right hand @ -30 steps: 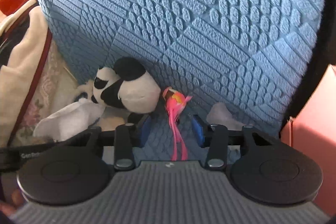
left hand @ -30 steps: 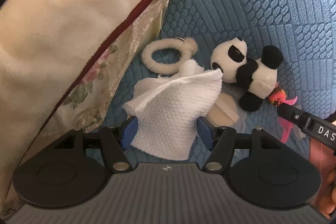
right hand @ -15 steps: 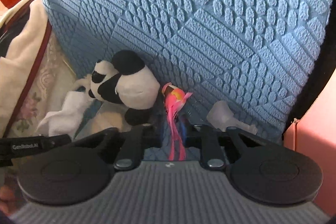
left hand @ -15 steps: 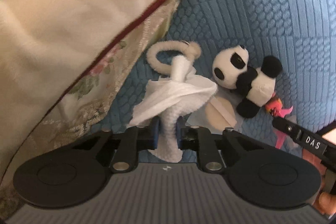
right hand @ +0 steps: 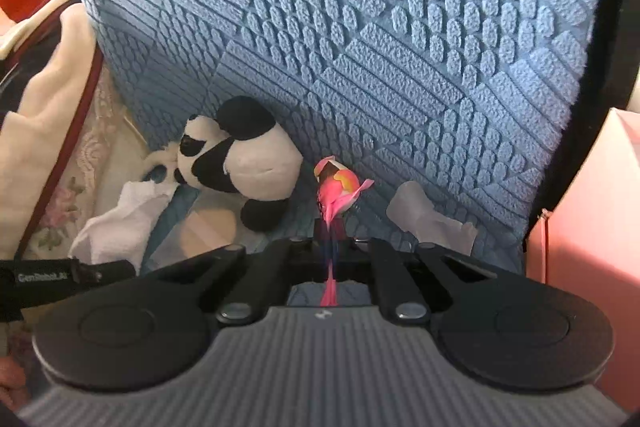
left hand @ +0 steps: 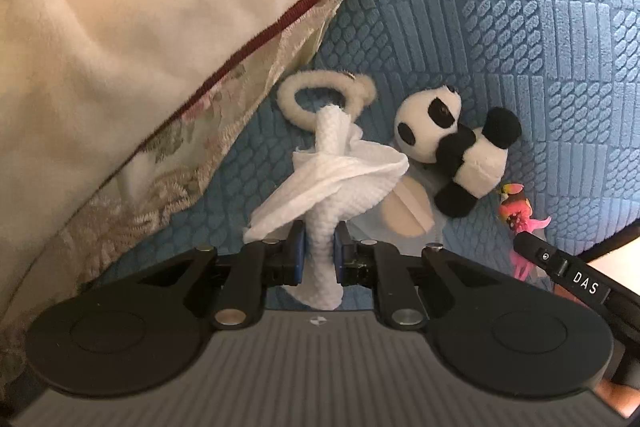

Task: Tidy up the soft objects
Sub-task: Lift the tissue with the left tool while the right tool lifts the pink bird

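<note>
My left gripper (left hand: pixel 319 253) is shut on a white textured cloth (left hand: pixel 332 179), which bunches between the blue pads and fans out above them. Behind the cloth lies a cream fluffy hair tie (left hand: pixel 326 99). A panda plush (left hand: pixel 456 155) lies to the right on the blue textured sofa seat. In the right wrist view my right gripper (right hand: pixel 330 243) is shut on the thin pink legs of a small pink flamingo toy (right hand: pixel 338 187), whose body sticks up just past the fingertips. The panda plush (right hand: pixel 240 159) lies left of it, and the white cloth (right hand: pixel 120 223) further left.
A large cream cushion with red piping and floral trim (left hand: pixel 140 47) leans over the left side. A flat beige round pad (left hand: pixel 404 207) lies under the cloth and panda. A crumpled clear wrapper (right hand: pixel 428 219) sits right of the flamingo. A pink box (right hand: pixel 588 211) stands at the right edge.
Both grippers closed: the left squeezed the flat white cloth into a bunch, the right closed on the flamingo's legs. Neither hand shifted much.
</note>
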`<action>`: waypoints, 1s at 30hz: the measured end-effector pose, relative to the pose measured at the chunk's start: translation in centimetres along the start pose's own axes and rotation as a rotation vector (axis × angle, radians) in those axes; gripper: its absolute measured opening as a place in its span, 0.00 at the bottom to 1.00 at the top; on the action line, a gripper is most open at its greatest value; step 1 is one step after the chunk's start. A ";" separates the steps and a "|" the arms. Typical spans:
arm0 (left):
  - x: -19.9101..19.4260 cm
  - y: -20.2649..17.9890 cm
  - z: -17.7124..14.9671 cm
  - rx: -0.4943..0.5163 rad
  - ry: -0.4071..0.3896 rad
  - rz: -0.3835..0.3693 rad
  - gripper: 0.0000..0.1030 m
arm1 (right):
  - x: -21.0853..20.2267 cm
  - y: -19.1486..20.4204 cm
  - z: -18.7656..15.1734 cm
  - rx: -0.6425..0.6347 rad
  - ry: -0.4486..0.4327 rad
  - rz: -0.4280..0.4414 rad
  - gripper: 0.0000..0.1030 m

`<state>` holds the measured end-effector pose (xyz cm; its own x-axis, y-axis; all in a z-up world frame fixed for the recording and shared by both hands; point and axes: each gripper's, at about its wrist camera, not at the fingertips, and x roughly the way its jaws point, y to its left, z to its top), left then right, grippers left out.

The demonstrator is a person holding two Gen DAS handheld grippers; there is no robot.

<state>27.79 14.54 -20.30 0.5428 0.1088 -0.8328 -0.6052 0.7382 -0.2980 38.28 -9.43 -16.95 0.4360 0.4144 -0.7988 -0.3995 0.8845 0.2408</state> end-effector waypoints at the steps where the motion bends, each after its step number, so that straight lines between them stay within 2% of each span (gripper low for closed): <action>1: -0.2 0.0 -0.1 0.001 0.000 -0.005 0.17 | -0.3 0.2 -0.1 0.000 -0.003 -0.001 0.04; 14: -3.4 0.0 -1.5 0.039 -0.009 -0.060 0.17 | -3.0 3.7 -1.8 -0.009 -0.020 -0.013 0.04; 18: -3.9 0.1 -2.3 0.049 0.018 -0.076 0.17 | -4.3 4.1 -2.6 -0.007 -0.017 -0.018 0.04; 30: -6.0 -0.5 -5.3 0.122 0.017 -0.093 0.17 | -8.1 4.7 -6.5 0.036 -0.004 -0.037 0.04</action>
<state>21.73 9.98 -17.69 0.5825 0.0252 -0.8124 -0.4769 0.8200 -0.3165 27.61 -10.03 -12.91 0.4533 0.3824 -0.8052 -0.3537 0.9063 0.2313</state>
